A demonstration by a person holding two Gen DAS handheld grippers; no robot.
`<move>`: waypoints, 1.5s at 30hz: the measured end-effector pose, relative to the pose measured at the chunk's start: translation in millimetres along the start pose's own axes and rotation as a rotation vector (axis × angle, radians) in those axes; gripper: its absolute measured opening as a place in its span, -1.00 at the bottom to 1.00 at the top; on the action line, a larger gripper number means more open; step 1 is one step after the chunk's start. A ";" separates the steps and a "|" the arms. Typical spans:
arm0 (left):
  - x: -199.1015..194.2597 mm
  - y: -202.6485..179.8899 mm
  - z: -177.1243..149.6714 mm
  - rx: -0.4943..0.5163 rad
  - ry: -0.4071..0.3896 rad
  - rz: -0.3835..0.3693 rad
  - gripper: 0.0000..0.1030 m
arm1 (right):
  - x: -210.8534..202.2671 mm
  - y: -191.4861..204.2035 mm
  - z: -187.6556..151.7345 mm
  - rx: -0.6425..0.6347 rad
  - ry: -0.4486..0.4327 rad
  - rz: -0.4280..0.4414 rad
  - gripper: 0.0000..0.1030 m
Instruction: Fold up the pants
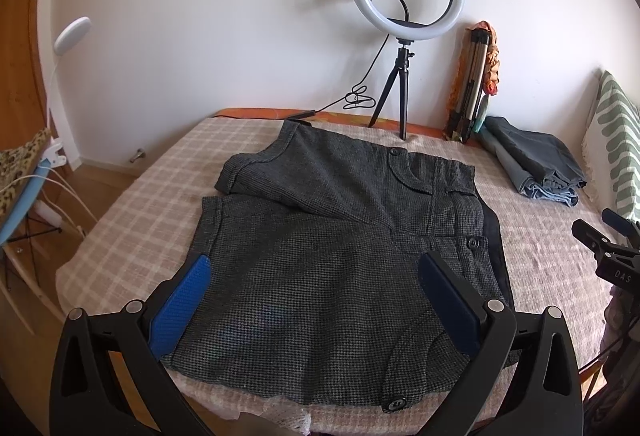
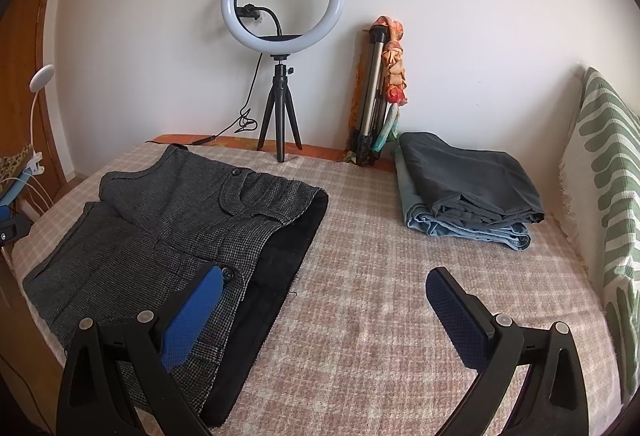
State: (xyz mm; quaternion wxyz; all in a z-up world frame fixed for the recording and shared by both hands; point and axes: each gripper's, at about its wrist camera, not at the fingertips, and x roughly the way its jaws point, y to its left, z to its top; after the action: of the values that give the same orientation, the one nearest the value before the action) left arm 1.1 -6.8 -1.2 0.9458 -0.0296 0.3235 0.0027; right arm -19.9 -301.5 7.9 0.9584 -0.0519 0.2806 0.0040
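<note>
White wall backs a checked bedspread [image 2: 360, 316] where grey houndstooth pants [image 1: 320, 256] lie across the frame's centre in the left view. Left gripper [image 1: 312, 300] spreads wide above them, gripping nothing. Right gripper [image 2: 320, 312], lower centre in its view, also gapes wide, one finger over the waistband.

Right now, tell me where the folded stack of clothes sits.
In the right wrist view, the folded stack lies on the bed's far right, beside the striped pillow.
</note>
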 end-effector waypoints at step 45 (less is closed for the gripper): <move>3.3 3.0 -1.6 -0.018 0.024 -0.020 0.99 | 2.6 0.2 -2.1 -0.010 0.010 0.002 0.99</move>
State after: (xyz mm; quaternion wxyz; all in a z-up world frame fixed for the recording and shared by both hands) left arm 2.7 -3.9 -4.7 0.9415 -0.0411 0.3346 -0.0041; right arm -18.8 -301.6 4.7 0.9566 -0.0566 0.2857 0.0063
